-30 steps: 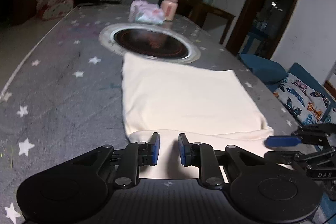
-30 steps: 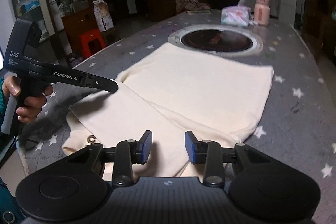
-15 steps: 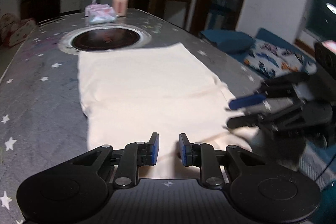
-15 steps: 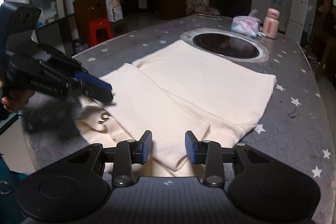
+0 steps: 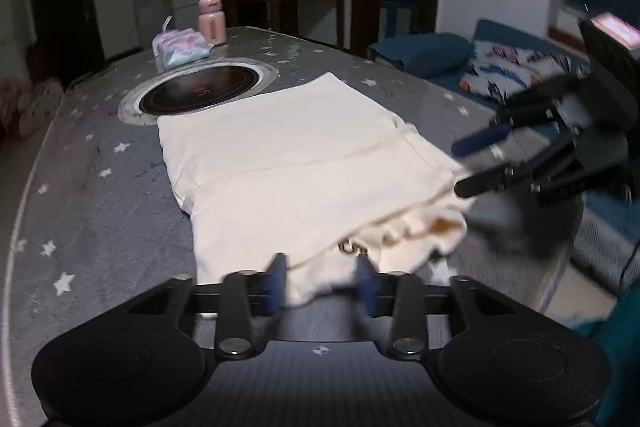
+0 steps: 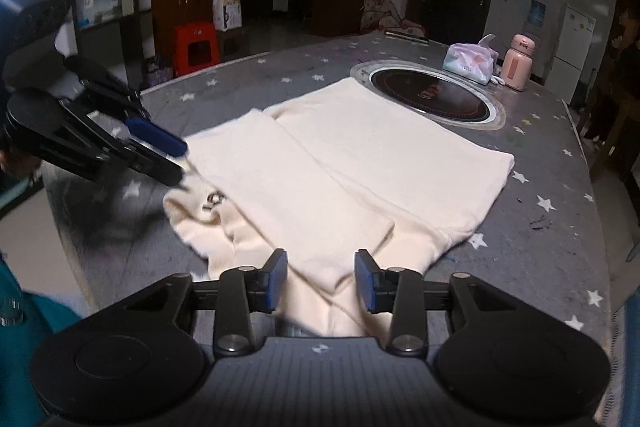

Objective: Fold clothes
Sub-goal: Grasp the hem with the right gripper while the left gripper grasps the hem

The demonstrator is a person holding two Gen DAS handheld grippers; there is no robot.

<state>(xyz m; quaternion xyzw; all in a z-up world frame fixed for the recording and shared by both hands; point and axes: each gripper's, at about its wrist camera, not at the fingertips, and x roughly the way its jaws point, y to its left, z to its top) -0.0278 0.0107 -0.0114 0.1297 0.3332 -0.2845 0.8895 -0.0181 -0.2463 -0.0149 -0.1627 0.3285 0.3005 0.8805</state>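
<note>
**Both grippers letting go of the folded garment**

Since a second ago my two grippers have swung apart to either side of the cream garment (image 6: 352, 163), whose sleeve now lies folded across its body. It rests flat on the grey star-printed table (image 5: 92, 187), its far edge just beside the round inset cooktop (image 6: 430, 95). My left gripper (image 5: 322, 281) has its jaws opening, cloth beneath them but not pinched. My right gripper (image 6: 321, 279) is opening too, gripping nothing. Beyond the cooktop sit a tissue pack (image 5: 182, 47) and a pink bottle (image 5: 211, 21).
</note>
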